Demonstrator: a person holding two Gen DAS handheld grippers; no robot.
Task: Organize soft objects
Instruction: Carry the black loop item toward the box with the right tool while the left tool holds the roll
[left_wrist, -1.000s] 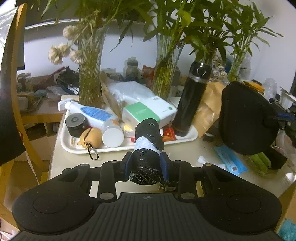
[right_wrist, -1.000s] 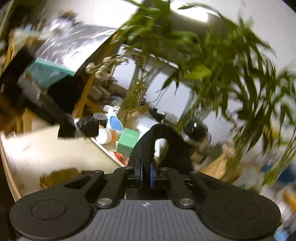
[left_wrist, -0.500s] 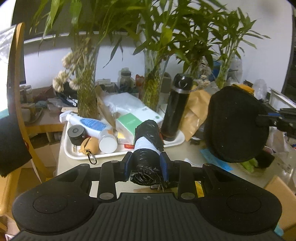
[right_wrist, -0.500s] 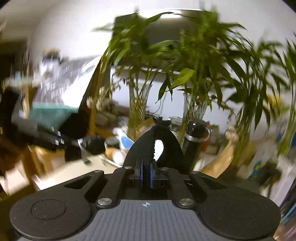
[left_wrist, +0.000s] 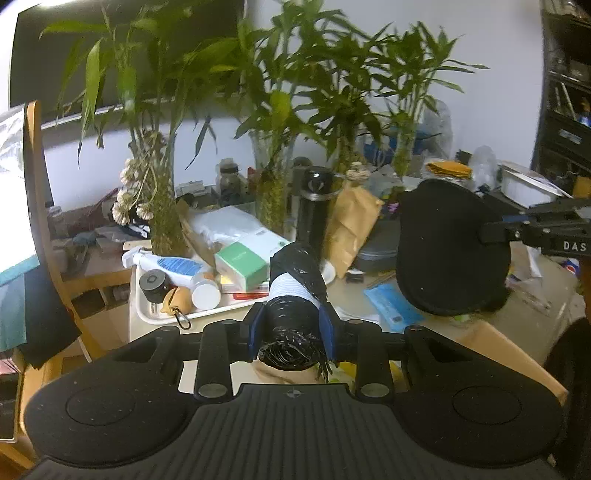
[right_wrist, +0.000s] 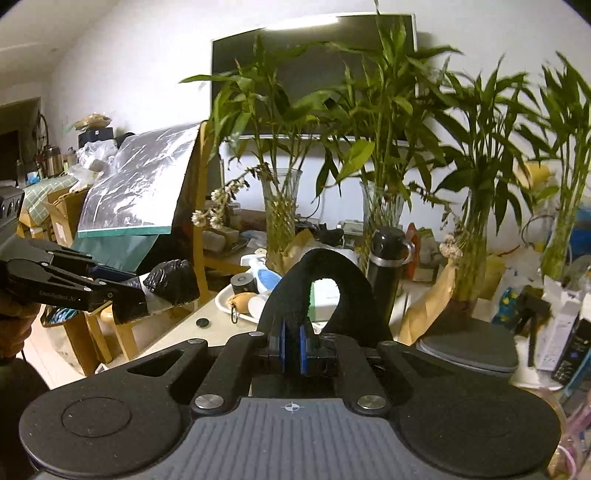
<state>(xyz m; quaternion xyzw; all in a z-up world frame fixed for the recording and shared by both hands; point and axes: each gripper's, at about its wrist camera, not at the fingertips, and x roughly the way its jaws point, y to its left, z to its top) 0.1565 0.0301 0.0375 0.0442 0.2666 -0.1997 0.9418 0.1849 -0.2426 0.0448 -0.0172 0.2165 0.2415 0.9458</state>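
Through the left wrist view we see our left gripper (left_wrist: 291, 328) clamped on a crinkled black plastic roll (left_wrist: 295, 291) banded in white, held above the cluttered surface (left_wrist: 524, 317) and a white tray (left_wrist: 147, 314). To its right a flat, felt-like black pad (left_wrist: 448, 251) hangs from the right gripper (left_wrist: 491, 230)

Through the right wrist view, our right gripper (right_wrist: 291, 347) is pinched tight on that soft black pad (right_wrist: 354, 284), bent into an arch; at left the left gripper (right_wrist: 110, 291) carries the roll (right_wrist: 170, 282), pointing slightly downward
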